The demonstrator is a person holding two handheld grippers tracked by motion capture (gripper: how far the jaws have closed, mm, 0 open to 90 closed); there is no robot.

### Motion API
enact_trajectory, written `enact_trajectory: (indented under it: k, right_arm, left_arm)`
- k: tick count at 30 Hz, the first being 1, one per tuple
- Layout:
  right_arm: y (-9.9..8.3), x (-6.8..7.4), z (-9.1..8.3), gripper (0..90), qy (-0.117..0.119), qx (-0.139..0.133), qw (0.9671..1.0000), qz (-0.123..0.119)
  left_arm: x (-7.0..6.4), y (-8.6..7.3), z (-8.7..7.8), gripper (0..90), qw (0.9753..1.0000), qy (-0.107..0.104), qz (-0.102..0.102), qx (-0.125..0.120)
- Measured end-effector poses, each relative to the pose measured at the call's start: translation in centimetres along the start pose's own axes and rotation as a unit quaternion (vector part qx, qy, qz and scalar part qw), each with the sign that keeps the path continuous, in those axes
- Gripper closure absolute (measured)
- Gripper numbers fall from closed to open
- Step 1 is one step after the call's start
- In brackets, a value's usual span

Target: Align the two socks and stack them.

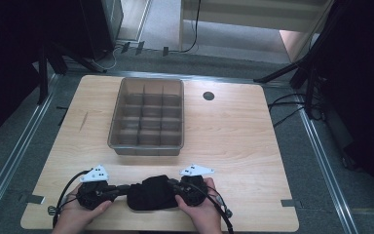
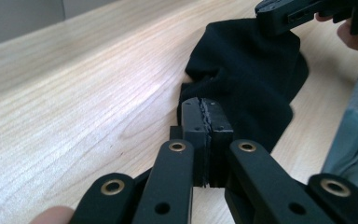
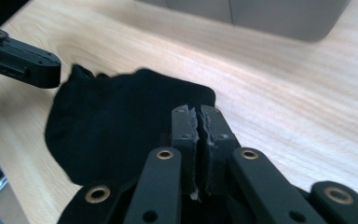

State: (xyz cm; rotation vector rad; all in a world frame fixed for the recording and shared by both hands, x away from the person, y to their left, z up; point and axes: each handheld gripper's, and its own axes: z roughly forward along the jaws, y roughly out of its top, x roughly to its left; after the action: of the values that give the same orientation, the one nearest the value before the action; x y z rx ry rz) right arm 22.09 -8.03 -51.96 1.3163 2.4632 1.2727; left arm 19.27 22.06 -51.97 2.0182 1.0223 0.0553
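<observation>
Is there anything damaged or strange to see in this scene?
Yes: the pads of the right claw look ragged and chipped along their meeting edges. The black cloth lies bunched near the wooden table's front edge.

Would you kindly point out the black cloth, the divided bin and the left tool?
black cloth (image 1: 148,195), high view, middle of the bundle.
divided bin (image 1: 146,151), high view, near wall.
left tool (image 2: 206,119), left gripper view, between its fingertips.

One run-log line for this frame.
left gripper: shut on black cloth | right gripper: shut on cloth | divided bin: empty
</observation>
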Motion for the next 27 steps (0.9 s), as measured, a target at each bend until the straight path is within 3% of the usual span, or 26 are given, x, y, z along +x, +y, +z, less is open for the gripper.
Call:
enact_trajectory:
  k: [5,8,11,12,15,19,21,24,27]
  right_arm:
    - [0.4,0.5,-2.3,85.6,0.003,-0.028,0.9996,-0.01]
    - [0.2,0.9,-3.5,83.9,0.001,-0.036,0.9992,-0.017]
    - [-0.3,1.0,-3.9,82.9,-0.012,-0.033,0.999,-0.026]
    - [-1.2,0.8,-3.8,82.1,-0.022,-0.02,0.9991,-0.03]
    - [-1.7,0.5,-3.5,82.1,-0.023,-0.012,0.9994,-0.021]
    - [-1.9,0.2,-3.0,81.8,-0.026,-0.005,0.9994,-0.021]
    - [-1.9,0.2,-2.9,81.6,-0.027,-0.005,0.9994,-0.022]
    - [-2.1,-0.1,-2.9,78.5,-0.023,-0.004,0.9996,-0.012]
    - [-2.1,-0.9,-3.0,71.7,-0.016,-0.015,0.9996,0.015]
  left_arm:
    - [0.0,0.3,-0.8,90.0,0.9997,-0.012,-0.004,-0.022]
    - [0.0,0.4,-1.0,90.0,0.9996,-0.017,-0.003,-0.023]
    - [0.1,0.3,-0.7,84.4,0.9995,-0.031,-0.002,-0.006]
    - [-0.1,0.2,-0.4,76.9,0.9996,-0.028,-0.002,-0.003]
    - [-0.3,0.2,0.0,73.5,0.9994,-0.035,-0.001,0.003]
    - [-1.3,0.3,1.1,70.0,0.9996,-0.017,0.011,0.02]
    - [-1.5,0.3,1.4,70.8,0.9995,-0.019,0.013,0.024]
    - [-1.8,0.3,1.9,72.4,0.9994,0.0,0.012,0.031]
    - [-1.8,0.3,2.2,81.3,0.9995,0.01,0.009,0.03]
